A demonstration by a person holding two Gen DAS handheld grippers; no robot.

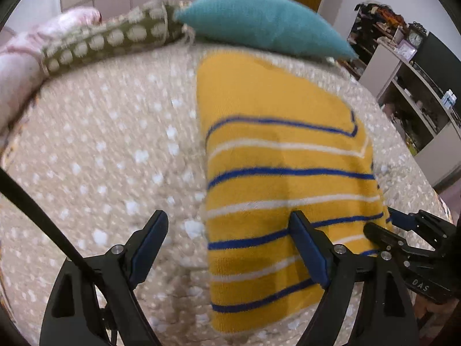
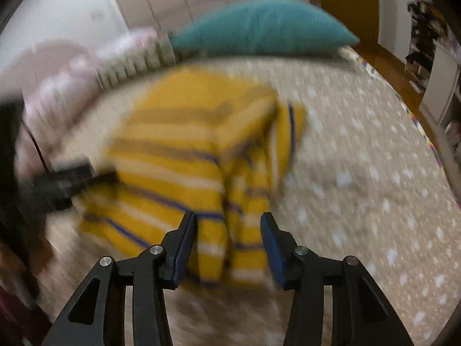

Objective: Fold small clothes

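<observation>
Yellow striped garment (image 1: pixel 276 155) lies folded on the speckled bedspread (image 1: pixel 109 150), long axis running away from both grippers. Right gripper (image 2: pixel 227 245) hovers half-open over its near edge, gripping nothing; left gripper (image 1: pixel 230 248) straddles its left edge, jaws wide. Beyond sits a teal cushion (image 1: pixel 259 17).

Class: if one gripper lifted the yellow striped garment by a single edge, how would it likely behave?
The yellow striped garment would probably droop limply: it is soft knit, already folded over itself. It looks light. Its layers might slide apart, since nothing pins them on the dotted bedcover.
</observation>
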